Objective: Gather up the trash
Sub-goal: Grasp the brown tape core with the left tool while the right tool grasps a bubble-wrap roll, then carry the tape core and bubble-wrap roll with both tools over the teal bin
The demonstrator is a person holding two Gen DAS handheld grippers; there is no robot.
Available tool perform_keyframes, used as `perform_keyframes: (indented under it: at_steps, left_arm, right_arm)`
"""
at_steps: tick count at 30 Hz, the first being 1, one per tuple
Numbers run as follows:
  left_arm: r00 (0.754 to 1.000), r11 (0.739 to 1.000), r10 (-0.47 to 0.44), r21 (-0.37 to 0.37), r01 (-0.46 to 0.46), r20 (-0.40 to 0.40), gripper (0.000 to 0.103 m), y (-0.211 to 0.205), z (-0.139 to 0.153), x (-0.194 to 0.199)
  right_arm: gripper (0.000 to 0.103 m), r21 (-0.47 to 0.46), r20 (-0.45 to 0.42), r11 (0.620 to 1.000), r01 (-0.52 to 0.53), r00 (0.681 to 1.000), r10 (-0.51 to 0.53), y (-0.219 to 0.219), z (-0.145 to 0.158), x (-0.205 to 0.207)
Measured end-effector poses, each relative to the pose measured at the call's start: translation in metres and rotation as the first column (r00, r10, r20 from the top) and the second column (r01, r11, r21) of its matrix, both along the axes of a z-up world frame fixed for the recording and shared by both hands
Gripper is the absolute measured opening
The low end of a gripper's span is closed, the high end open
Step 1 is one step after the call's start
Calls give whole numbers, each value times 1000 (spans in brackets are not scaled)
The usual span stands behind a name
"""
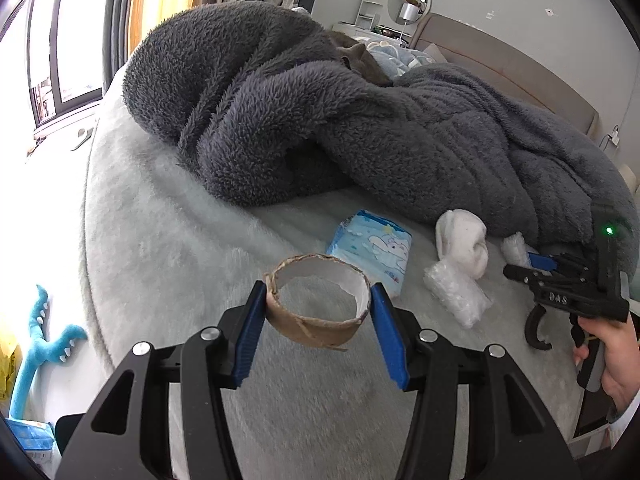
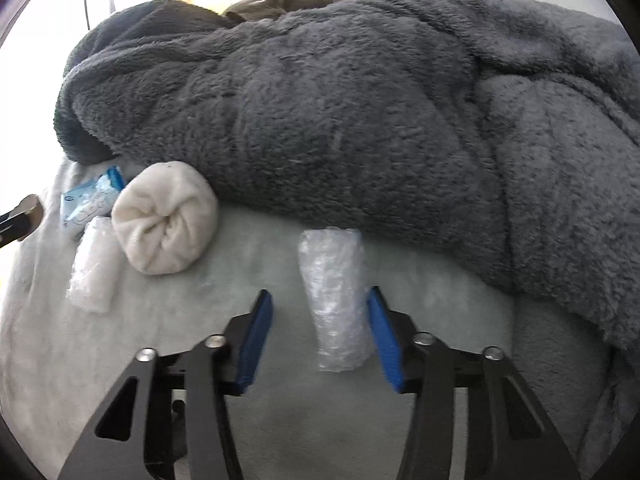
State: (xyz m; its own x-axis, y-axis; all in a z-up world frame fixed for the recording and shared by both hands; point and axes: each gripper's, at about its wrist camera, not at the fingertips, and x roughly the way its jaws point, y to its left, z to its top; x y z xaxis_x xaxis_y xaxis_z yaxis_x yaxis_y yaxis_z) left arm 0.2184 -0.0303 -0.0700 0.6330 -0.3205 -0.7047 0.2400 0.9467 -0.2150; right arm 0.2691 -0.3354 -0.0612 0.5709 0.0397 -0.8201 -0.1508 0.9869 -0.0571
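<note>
The left gripper [image 1: 318, 306] is about half open, its two blue pads [image 1: 252, 332] pressed on either side of a cardboard ring [image 1: 318, 308], which it holds clear above the pale fleece bed cover [image 1: 168, 240]. The right gripper [image 2: 320, 334] has a roll of bubble wrap [image 2: 334, 300] between its blue pads [image 2: 384, 344]; the right-hand pad sits at the roll's edge while a gap shows on the left, so the grip does not look made.

To do this step well, I judge that the right gripper should centre on the roll so both pads meet it evenly, then close gently: the wrap is soft and slippery and could squirt out, or fleece could get pinched along with it. The ring should be kept lightly squeezed, since thin cardboard buckles.

Further out lie more pieces to gather: a second wad of bubble wrap [image 2: 90, 264], a blue tissue packet [image 2: 90, 196] and a rolled white sock [image 2: 166, 218], which may not be trash. Behind them all, a dark grey blanket [image 2: 340, 112] is heaped.
</note>
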Motion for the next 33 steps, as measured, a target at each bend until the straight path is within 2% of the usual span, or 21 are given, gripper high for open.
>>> perform_keyframes:
  at_steps: [3,8,12,14,19,24,33]
  left_arm:
    - [1000,1000,-6,10,6,7,55,2,4,-9]
    - [1000,1000,8,19,-8,7,55,17,11,-30]
    - [999,999,38,8,-38,2,55,33,17,-46]
    - [998,998,56,0,-56,-1,55,40,21,-55]
    - [996,996,86,35,-85,-9,55,55,22,-77]
    - [990,990,133,51,-130,-44,55,76,16,-94]
    - [976,979,195,79,-188,-92,55,114,6,-121]
  right_arm:
    - [30,10,17,999,52,998,-52,-12,3,-5]
    - [28,47,53,993,107,993,-109,-23,16,-17]
    - [28,95,104,991,97,989,-107,-12,38,-38]
    - [28,135,121,988,69,989,-86,-6,48,-49]
    - [28,212,148,977,-18,989,-14,20,67,-70]
    - [28,289,151,953,-88,988,45,70,74,-80]
    - [28,329,164,914,-236,968,191,148,80,-107]
